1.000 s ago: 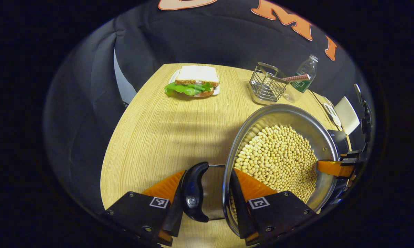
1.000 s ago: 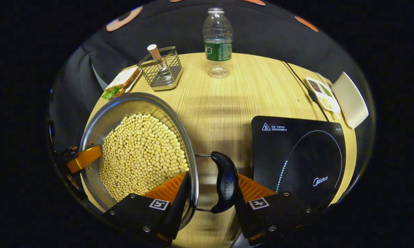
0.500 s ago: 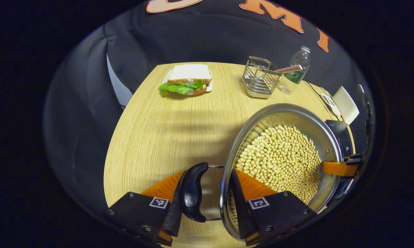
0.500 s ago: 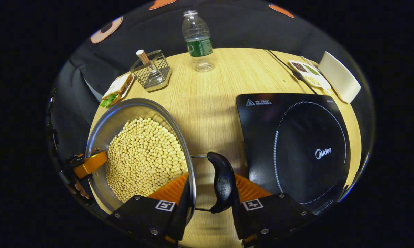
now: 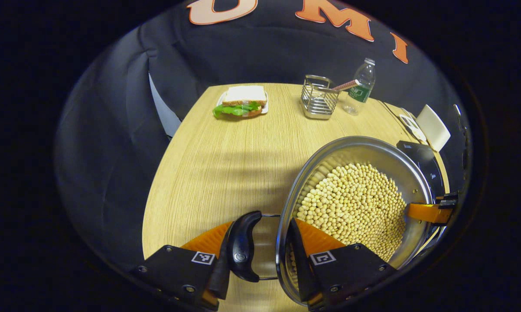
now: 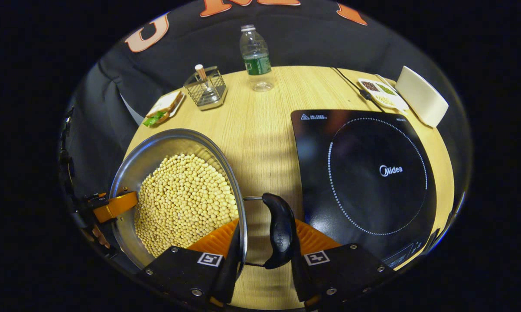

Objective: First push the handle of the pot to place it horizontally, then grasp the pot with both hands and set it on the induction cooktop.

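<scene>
The left gripper (image 5: 260,253) clamps one side of the pot (image 5: 356,149): one finger lies outside the black side handle (image 5: 242,247) and the other inside the steel wall, among the beans, so the handle and rim sit pinched between them. The right gripper (image 6: 262,242) does the same on the opposite side, one finger inside the wall and the other outside the second handle (image 6: 279,232); its far end also shows in the left gripper view at the pot's right rim. Both handles lie level, sticking out sideways from the rim, so the push-to-horizontal step looks done, and the two-handed grasp looks done as well. The pot, heaped with soybeans (image 6: 184,201), appears to be carried above the wooden table (image 5: 226,156), though how high it hangs is hard to judge. What remains, as I read it, is the travel across and the set-down. In the right gripper view the induction cooktop (image 6: 364,173) lies flat on the table just beyond the right handle, with a strip of bare wood between pot wall and glass; the pot is beside it, not yet over the ringed zone. Farther back stand a wire holder (image 6: 206,89), a water bottle (image 6: 255,56), a sandwich (image 5: 242,102) and a small dish (image 6: 379,92), all well apart from the path.
</scene>
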The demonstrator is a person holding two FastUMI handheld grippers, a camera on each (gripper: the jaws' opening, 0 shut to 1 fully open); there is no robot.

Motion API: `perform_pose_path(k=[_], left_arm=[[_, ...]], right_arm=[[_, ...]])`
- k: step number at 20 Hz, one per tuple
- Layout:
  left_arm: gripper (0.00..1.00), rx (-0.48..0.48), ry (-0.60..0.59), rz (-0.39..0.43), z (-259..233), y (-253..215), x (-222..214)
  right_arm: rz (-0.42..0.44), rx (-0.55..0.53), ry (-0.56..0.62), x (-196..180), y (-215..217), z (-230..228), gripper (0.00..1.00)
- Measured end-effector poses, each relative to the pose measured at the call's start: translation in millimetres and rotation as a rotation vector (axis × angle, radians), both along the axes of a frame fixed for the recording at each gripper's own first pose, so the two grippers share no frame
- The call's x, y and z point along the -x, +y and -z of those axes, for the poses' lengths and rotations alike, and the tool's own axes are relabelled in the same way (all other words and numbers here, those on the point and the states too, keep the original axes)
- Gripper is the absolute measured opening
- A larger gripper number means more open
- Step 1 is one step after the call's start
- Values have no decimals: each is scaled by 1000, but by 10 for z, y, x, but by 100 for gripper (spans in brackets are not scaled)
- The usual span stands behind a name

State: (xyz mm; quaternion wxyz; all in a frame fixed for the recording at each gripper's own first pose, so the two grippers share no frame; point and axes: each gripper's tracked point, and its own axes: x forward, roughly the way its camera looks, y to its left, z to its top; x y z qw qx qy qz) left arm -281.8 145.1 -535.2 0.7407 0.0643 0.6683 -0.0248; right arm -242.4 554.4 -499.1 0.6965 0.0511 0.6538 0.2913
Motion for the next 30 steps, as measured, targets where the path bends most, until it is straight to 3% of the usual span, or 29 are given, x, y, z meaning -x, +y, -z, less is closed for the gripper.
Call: perform_pose_path(k=[6, 7, 8, 10, 11, 12, 13, 30], left_arm=[[64, -25, -91, 10, -429, 78, -71], [60, -26, -98, 13, -456, 96, -74], [64, -26, -107, 16, -468, 88, -83], [60, -23, -122, 27, -455, 77, -80], [64, -20, -130, 35, -450, 70, -84], [60, -19, -139, 43, -458, 77, -87], [64, -17, -150, 50, -467, 78, -95], [63, -6, -201, 98, -442, 77, -90]], right_arm=[[14, -54, -63, -44, -40, 51, 54], [19, -59, -72, -48, -36, 66, 54], [25, -63, -78, -53, -65, 62, 54], [41, -69, -93, -55, -107, 52, 54], [49, -72, -101, -39, -87, 48, 54], [60, -74, -105, -59, -123, 8, 54], [67, -76, -110, -83, -166, -14, 54], [134, -104, -155, -18, -55, 115, 54]])
